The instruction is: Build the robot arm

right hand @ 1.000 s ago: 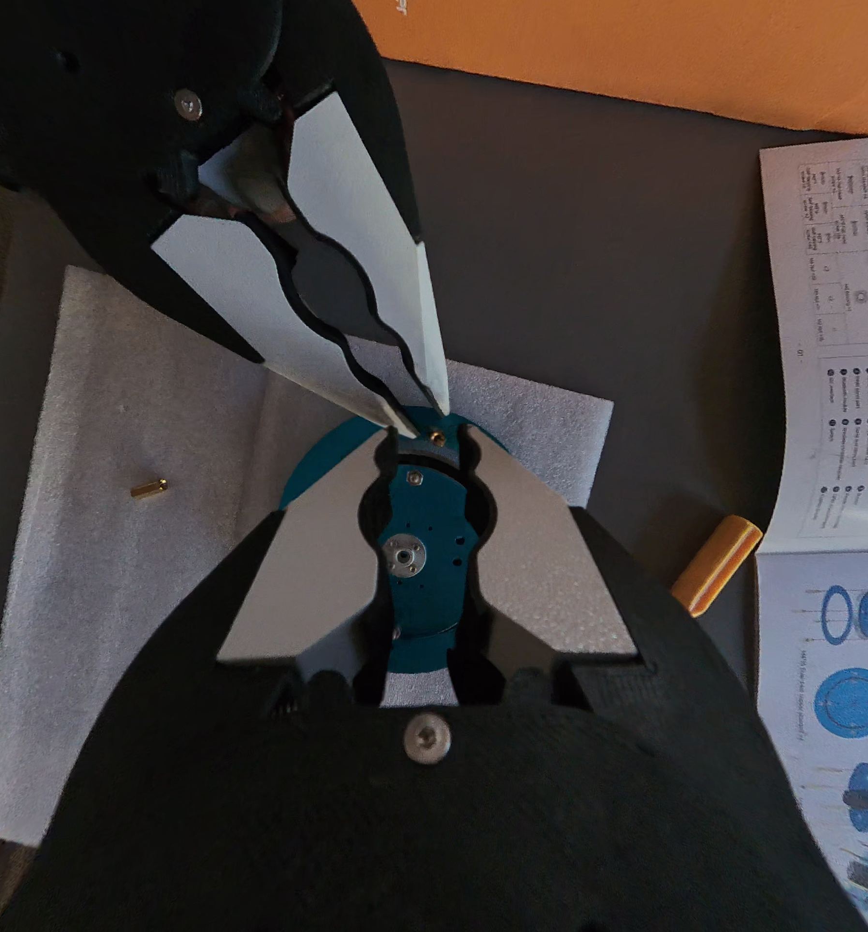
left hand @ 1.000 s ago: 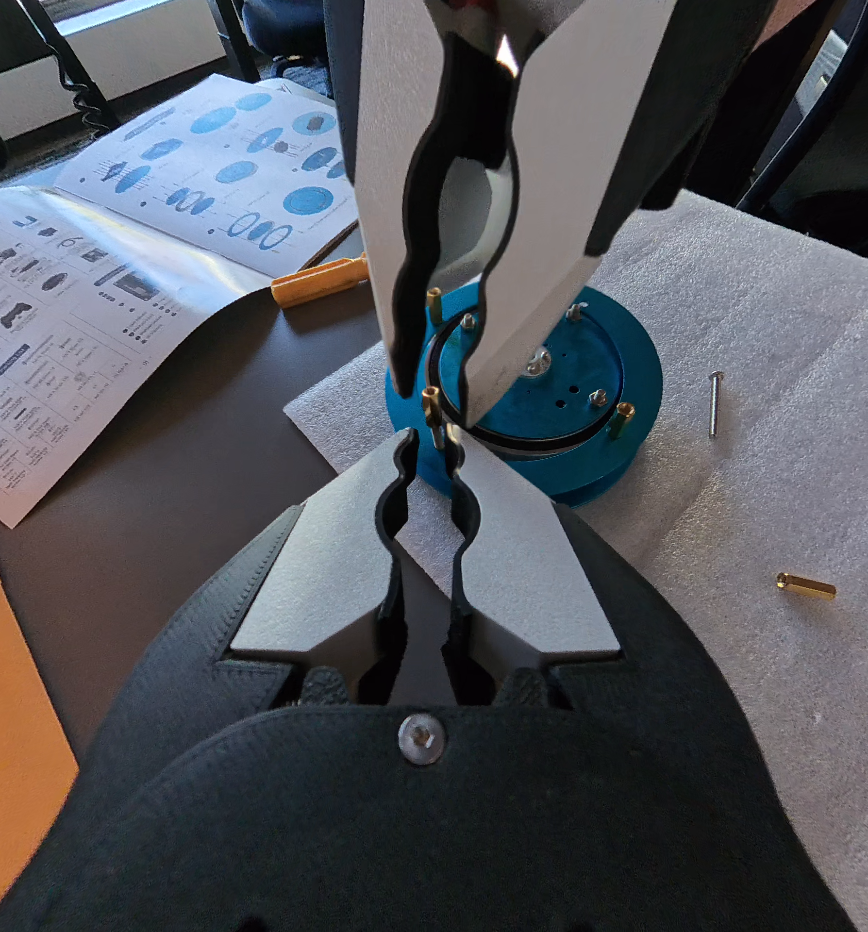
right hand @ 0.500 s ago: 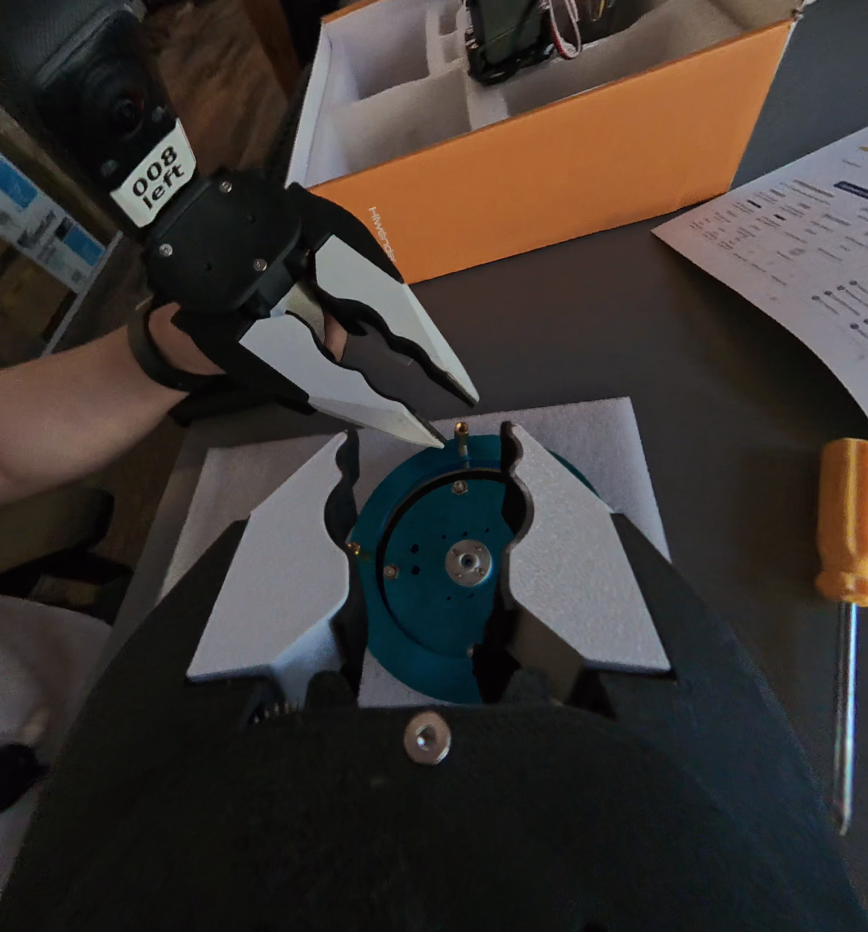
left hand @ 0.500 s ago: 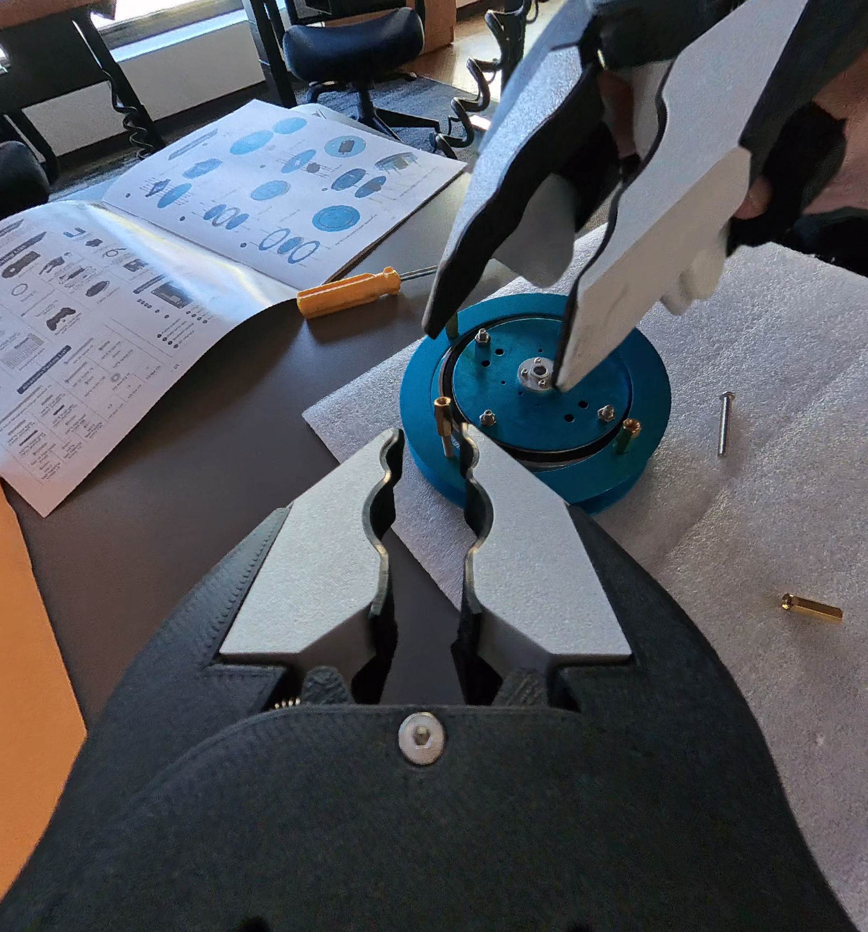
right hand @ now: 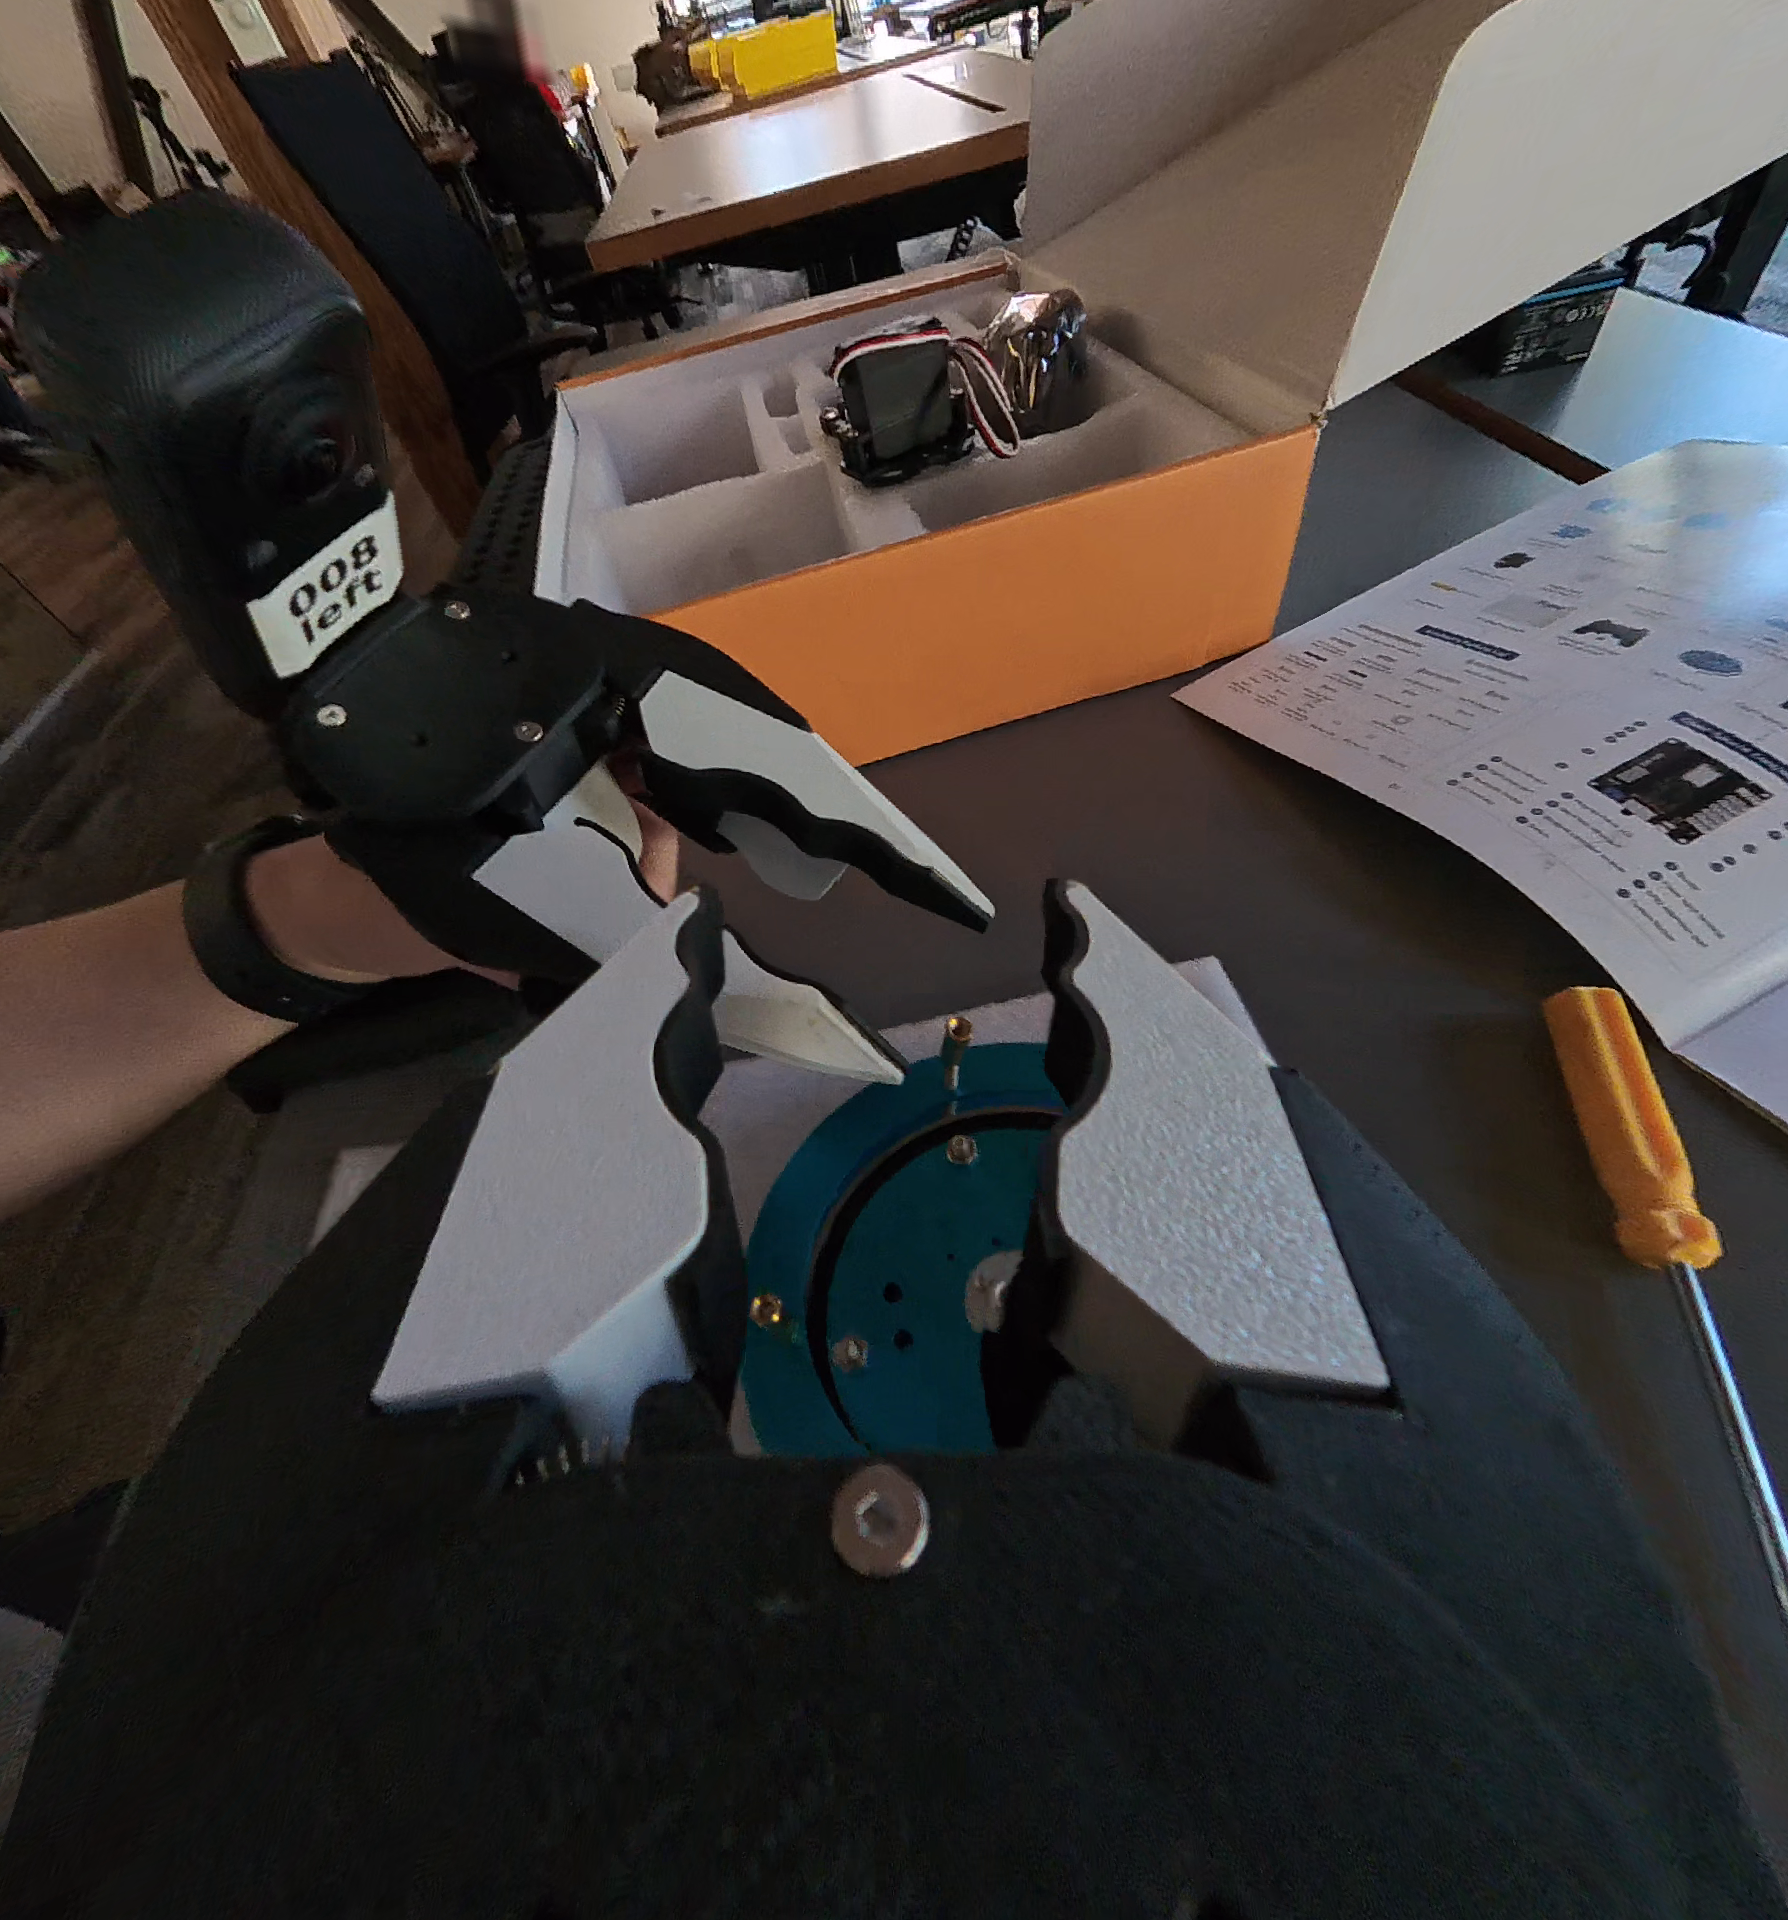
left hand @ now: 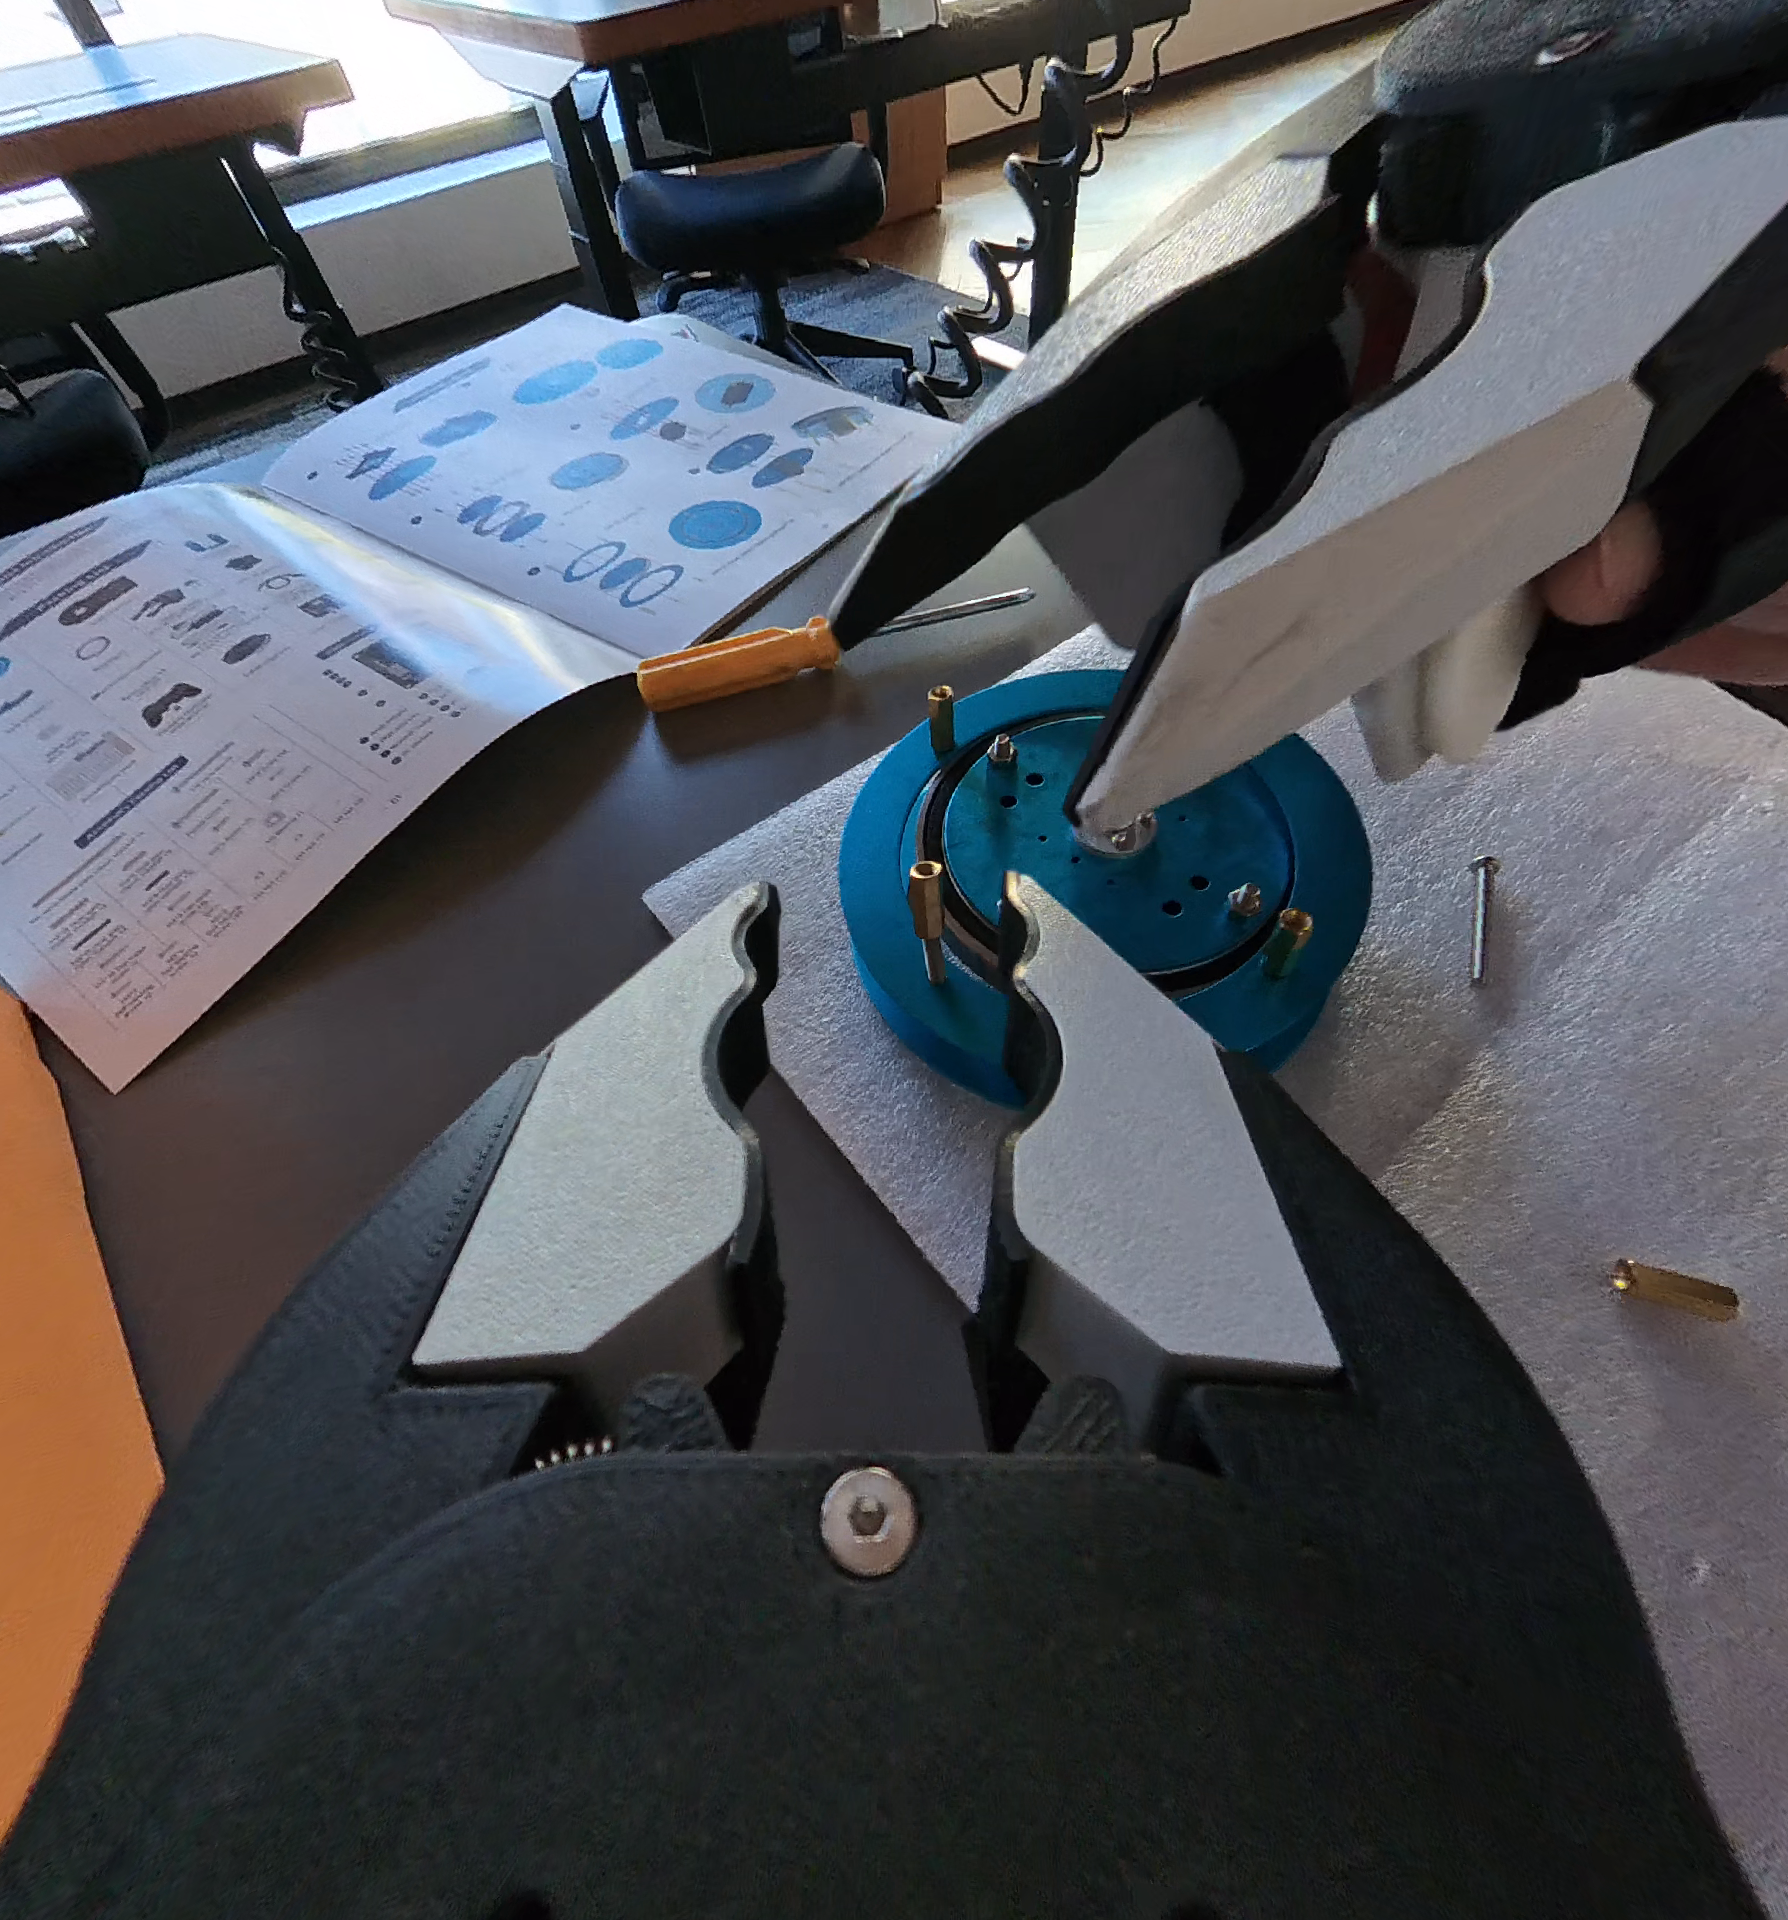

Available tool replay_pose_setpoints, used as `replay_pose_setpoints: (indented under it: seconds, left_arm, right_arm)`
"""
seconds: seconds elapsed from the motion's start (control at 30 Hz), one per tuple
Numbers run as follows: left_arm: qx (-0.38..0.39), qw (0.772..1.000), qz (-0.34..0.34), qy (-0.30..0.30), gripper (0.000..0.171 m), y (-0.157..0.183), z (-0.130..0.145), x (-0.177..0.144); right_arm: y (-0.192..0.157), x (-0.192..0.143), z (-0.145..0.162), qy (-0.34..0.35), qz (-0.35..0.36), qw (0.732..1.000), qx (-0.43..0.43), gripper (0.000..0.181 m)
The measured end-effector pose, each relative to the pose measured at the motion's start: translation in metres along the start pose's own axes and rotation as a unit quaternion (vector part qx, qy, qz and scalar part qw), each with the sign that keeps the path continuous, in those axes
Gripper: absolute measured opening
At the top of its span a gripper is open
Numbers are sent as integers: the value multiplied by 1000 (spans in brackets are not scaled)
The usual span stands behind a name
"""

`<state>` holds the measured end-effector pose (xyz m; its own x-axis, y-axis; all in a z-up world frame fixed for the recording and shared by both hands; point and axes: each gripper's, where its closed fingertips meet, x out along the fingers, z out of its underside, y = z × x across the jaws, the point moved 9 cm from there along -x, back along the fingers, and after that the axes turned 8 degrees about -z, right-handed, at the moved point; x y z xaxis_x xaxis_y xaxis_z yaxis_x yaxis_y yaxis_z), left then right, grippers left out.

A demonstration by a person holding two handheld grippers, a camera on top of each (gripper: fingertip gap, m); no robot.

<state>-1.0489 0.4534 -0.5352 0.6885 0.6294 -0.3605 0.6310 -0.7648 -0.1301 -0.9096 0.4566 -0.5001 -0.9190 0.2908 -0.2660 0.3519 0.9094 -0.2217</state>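
Left tool (left hand: 885, 914) has spread wider beside blue disc (left hand: 874, 894)

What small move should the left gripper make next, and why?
Probably ease the open left gripper forward to straddle the upright brass standoff on the blue disc's near rim: it stands just beyond the fingertips, and a right gripper finger touches the hub.

A blue disc (left hand: 1108, 883) studded with brass posts (left hand: 926, 914) is sitting mid-frame on white foam (left hand: 1596, 1091), with an orange-handled screwdriver (left hand: 734, 662) above it, a white booklet (left hand: 298, 623) printed in blue and black at upper left, and an orange box (right hand: 973, 613) lined white.
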Motion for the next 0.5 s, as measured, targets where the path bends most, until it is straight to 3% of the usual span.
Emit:
replay_pose_setpoints:
  seconds: [0.23, 0.37, 0.5]
  left_arm:
    - [7, 1000, 3, -3, 41, 1, 0, 2]
    - [7, 1000, -3, 3, 43, -1, -2, 3]
    - [12, 1000, -13, 3, 41, -2, -2, 3]
  right_arm:
    - [9, -17, 11, -24, 11, 1000, -4, 71]
    - [14, -19, 16, -29, -36, 999, 26, 73]
    - [9, -13, 17, -61, -50, 997, -2, 74]
